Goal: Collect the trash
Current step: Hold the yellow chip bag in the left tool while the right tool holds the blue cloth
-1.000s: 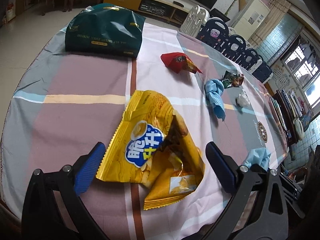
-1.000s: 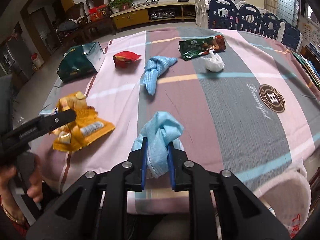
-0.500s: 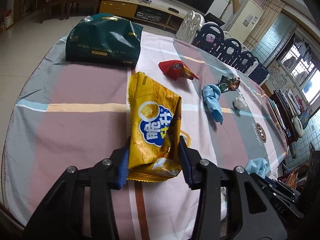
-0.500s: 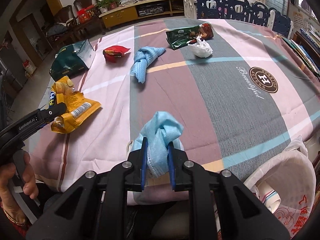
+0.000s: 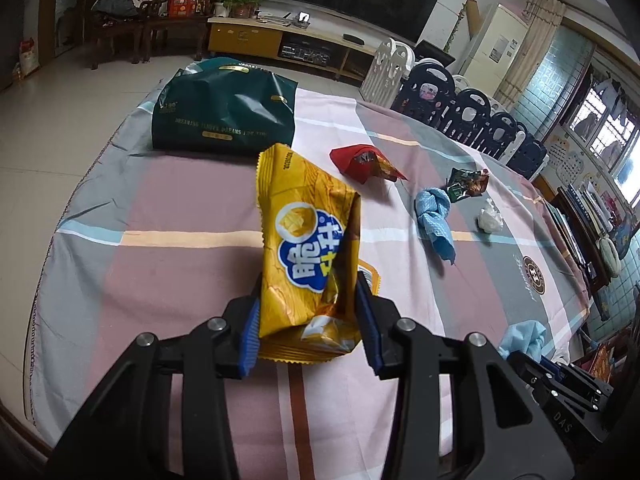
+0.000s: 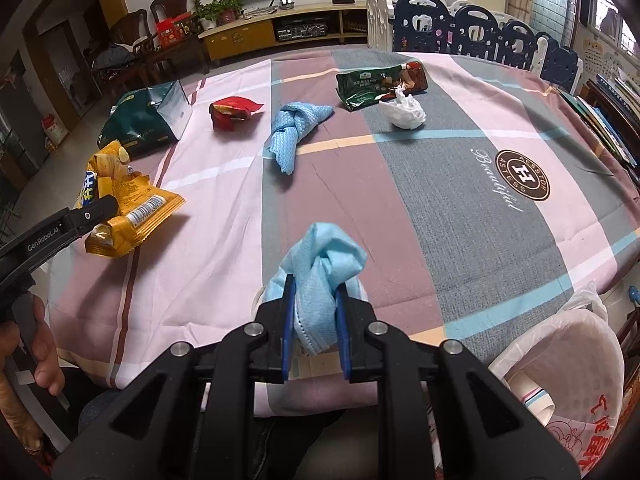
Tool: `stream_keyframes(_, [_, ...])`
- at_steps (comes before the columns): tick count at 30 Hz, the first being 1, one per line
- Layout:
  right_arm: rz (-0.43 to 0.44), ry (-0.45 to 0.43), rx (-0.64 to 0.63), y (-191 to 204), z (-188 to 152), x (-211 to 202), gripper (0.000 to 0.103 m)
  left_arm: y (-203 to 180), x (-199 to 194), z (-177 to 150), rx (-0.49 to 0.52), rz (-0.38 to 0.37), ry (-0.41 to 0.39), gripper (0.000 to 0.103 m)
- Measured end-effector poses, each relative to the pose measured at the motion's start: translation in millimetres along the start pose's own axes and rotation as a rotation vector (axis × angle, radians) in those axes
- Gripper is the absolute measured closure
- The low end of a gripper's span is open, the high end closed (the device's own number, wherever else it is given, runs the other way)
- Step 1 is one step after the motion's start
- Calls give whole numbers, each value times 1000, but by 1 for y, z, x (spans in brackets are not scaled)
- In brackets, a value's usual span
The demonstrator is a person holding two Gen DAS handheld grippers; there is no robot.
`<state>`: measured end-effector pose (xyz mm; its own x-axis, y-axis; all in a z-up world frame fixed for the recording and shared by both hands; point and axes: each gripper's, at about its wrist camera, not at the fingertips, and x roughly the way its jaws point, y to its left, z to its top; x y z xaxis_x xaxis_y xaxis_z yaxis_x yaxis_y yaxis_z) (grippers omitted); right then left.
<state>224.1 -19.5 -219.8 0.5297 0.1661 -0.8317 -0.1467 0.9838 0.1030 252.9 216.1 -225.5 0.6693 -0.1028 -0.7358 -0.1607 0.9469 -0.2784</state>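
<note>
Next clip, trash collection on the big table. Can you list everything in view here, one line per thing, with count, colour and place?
chip bag: 1, yellow, clamped in the left tongs
face mask: 1, light blue, clamped in the right tongs
gift bag: 1, dark green, far left of the table
snack wrapper: 1, red, beside the gift bag
cloth: 1, blue, knotted, mid-table
snack packet: 1, green, far side
tissue: 1, white, crumpled, touching the snack packet
tablecloth: 1, pink-grey plaid
bin: 1, white plastic liner, off the table's near right edge
left tongs: black, blue pads, shut on the chip bag
right tongs: black, blue pads, shut on the face mask
hand: 1, holding the left tongs' handle
</note>
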Motion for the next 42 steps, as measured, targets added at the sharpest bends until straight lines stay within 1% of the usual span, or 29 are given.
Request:
stream_keyframes(10, [12,25,7,1,-4,8,84,1,1,-1,1,0,4,61])
stream_keyframes(16, [11,11,2,3,-3,6,84,5,-1,0,-11,5,-5,61])
stream_keyframes(20, [15,17,7,3,-3,8,84,7,-1,0,-18,7,-7,61])
stream_keyframes(24, [17,-12,10,2,1,1,84,10,-3,0,-30,9,-11,61])
stream_keyframes(32, [26,-97,74,-18,18,-31,84,15,-7,-2,-52,5,-12,62])
stream_keyframes(35, [44,-122,73,-28,21,-48,84,18,-13,-4,-71,-20,-31,62])
stream_keyframes(38, [30,-183,63,-49,19,-76,84,15,-25,-6,-63,-39,-71,62])
stream_keyframes(40, [22,-214,75,-68,14,-96,84,11,-34,-9,-45,-48,-97,62])
stream_keyframes(42, [0,-239,88,-93,6,-118,84,5,-45,-13,-26,-73,-115,62])
